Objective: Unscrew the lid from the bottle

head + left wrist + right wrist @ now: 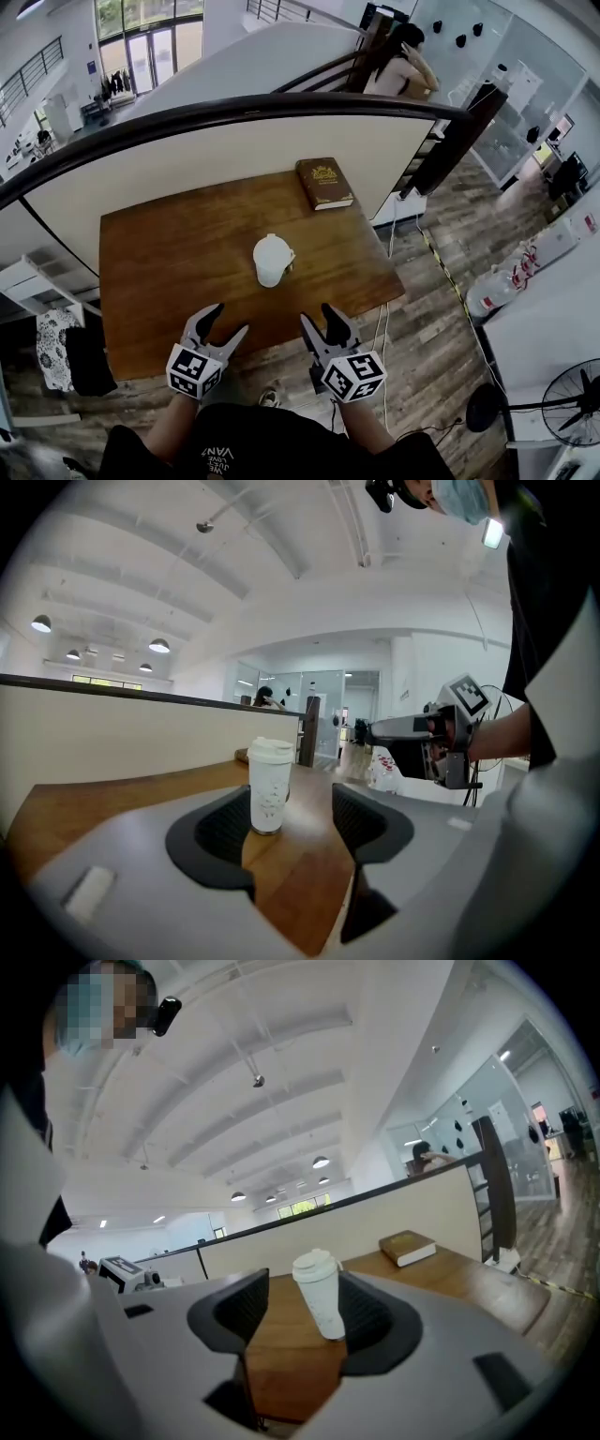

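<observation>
A white bottle (273, 260) with its white lid (272, 249) on stands upright in the middle of the brown wooden table (169, 253). Both grippers hover over the table's near edge, well short of the bottle. My left gripper (221, 322) is open with nothing between its jaws; the bottle (268, 785) shows far ahead past them. My right gripper (318, 321) is open and empty too, and the bottle (320, 1294) stands beyond its jaws.
A brown book (323, 182) lies at the table's far right corner. A curved partition wall with a dark rail (234, 108) runs behind the table. The table's right edge drops to a wooden floor with cables (389, 244). A person (398, 66) stands beyond the wall.
</observation>
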{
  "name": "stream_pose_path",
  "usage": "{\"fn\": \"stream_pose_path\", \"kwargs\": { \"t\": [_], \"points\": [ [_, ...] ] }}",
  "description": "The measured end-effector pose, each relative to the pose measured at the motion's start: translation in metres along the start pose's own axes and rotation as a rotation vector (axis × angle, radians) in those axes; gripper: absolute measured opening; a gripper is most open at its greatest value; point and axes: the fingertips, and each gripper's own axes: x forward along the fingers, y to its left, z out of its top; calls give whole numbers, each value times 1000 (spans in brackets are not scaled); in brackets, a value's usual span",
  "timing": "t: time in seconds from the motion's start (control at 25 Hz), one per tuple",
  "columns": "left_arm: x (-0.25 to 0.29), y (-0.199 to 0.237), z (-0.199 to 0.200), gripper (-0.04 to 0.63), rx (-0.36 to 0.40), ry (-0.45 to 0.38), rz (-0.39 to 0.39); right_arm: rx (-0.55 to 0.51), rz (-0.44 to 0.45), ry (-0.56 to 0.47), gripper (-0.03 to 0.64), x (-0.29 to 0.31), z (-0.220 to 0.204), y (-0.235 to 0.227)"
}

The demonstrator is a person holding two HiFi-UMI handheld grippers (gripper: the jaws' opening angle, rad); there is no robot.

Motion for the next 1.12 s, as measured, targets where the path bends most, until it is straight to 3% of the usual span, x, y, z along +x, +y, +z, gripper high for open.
{"fn": "stream_pose_path", "kwargs": {
  "t": [0.24,0.72,0.96,1.12],
  "points": [
    [31,22,-7,280,-9,28,-12,-22,27,17,216,38,1,-7],
    [111,48,-24,342,38,109,-172,-101,19,75,265,111,-3,-9],
    [140,52,-25,359,48,91,-237,-125,24,86,265,136,-6,-14],
    [151,48,-27,372,61,71,-290,-199,33,72,268,145,3,-8]
  ]
}}
